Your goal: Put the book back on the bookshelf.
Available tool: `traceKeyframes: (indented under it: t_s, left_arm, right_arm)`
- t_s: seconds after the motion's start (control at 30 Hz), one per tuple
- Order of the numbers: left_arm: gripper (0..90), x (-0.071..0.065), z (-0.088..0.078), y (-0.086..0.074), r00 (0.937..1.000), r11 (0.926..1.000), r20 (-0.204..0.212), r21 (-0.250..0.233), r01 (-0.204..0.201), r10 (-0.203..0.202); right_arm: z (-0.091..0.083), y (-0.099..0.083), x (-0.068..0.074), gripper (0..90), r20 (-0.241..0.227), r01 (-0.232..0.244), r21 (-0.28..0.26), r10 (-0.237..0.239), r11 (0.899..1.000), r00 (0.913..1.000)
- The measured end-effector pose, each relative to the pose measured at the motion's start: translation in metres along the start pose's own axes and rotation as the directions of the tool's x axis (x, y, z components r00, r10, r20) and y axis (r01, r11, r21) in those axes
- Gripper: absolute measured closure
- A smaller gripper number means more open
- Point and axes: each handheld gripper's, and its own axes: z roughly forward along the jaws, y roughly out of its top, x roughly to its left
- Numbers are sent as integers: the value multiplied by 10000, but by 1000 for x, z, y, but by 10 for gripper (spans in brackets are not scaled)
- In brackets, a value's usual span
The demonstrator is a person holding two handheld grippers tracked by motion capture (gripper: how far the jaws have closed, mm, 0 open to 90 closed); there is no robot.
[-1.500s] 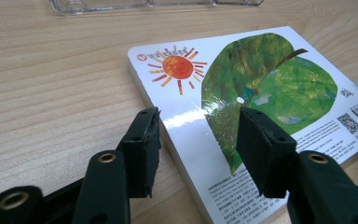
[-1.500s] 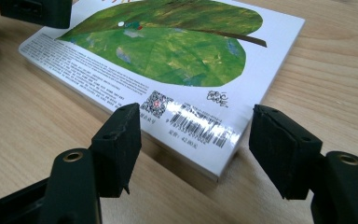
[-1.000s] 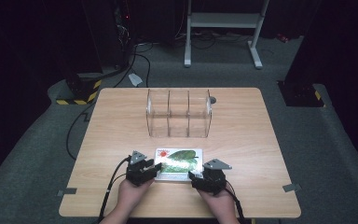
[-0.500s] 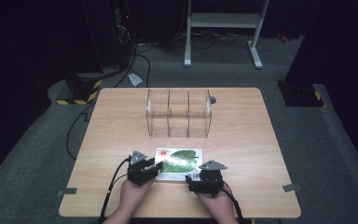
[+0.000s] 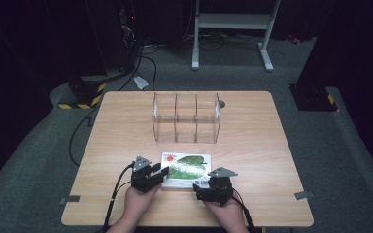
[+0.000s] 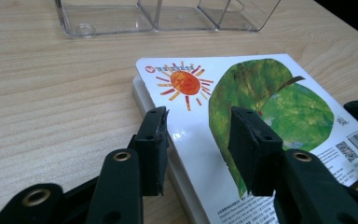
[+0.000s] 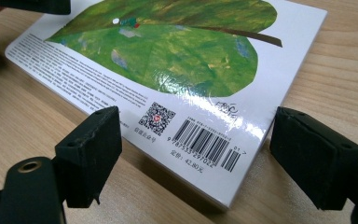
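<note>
Book between two hand-held grippers

The book [image 5: 186,170] lies flat on the surface [image 5: 252,145], near its front edge. Left hand-held gripper [image 6: 198,133] grips its left edge; right hand-held gripper [image 7: 193,161], jaws just opened wide, straddles the barcode corner untouching.

We note the book [image 5: 186,170]: white cover, green leaf, orange-red sun, black barcode. The organizer [image 5: 186,118] is clear; the table [image 5: 252,145] light woodgrain.
</note>
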Motion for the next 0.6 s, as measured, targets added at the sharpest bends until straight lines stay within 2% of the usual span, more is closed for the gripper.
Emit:
traceKeyframes:
  t_s: [0.27,0.33,0.6]
  left_arm:
    - [577,-2,-6,5,9996,9992,202,-353,180,-173]
    - [577,-2,-7,7,9999,9993,161,-369,24,-18]
    - [577,-5,-11,10,9997,9984,218,-561,-62,74]
  right_arm:
    - [0,-1,2,151,-24,110,57,-110,9999,9999]
    - [0,-2,2,140,-5,317,129,-317,9994,9995]
    - [0,-3,4,132,118,464,247,-467,9986,9988]
